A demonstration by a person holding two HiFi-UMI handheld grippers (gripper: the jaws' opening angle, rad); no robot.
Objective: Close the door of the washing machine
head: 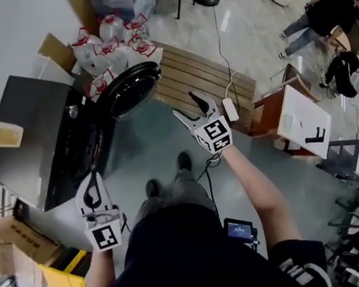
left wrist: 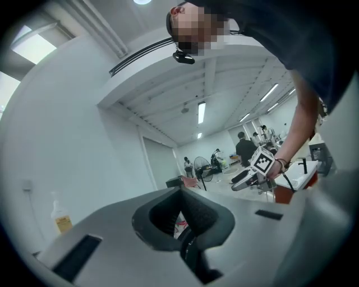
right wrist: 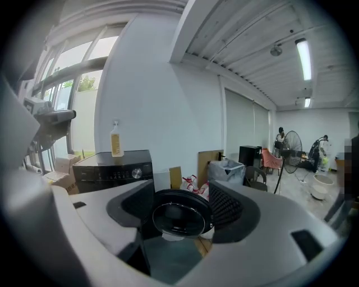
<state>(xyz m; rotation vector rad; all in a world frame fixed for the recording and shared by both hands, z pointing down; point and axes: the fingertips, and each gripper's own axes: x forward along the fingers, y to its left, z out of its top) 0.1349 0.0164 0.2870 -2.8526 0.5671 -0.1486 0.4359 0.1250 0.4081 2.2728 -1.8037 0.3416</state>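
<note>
The dark grey washing machine [head: 31,141] stands at the left in the head view, and its round glass door [head: 130,89] is swung open toward the wooden pallet. My right gripper [head: 192,108] is open and hovers a little right of the door, apart from it. In the right gripper view the door [right wrist: 179,217] shows between that gripper's spread fingertips [right wrist: 179,208], with the machine [right wrist: 112,168] behind it. My left gripper [head: 92,191] is shut on nothing, in front of the machine's front face. Its pads [left wrist: 193,210] meet in the left gripper view.
A yellow-labelled bottle [head: 6,134] stands on the machine. Tied white bags [head: 110,45] lie behind the door beside a wooden pallet [head: 202,77] with a power strip [head: 230,108]. Cardboard boxes [head: 5,246] sit at the near left. A white table [head: 306,120] and seated people [head: 328,10] are at the right.
</note>
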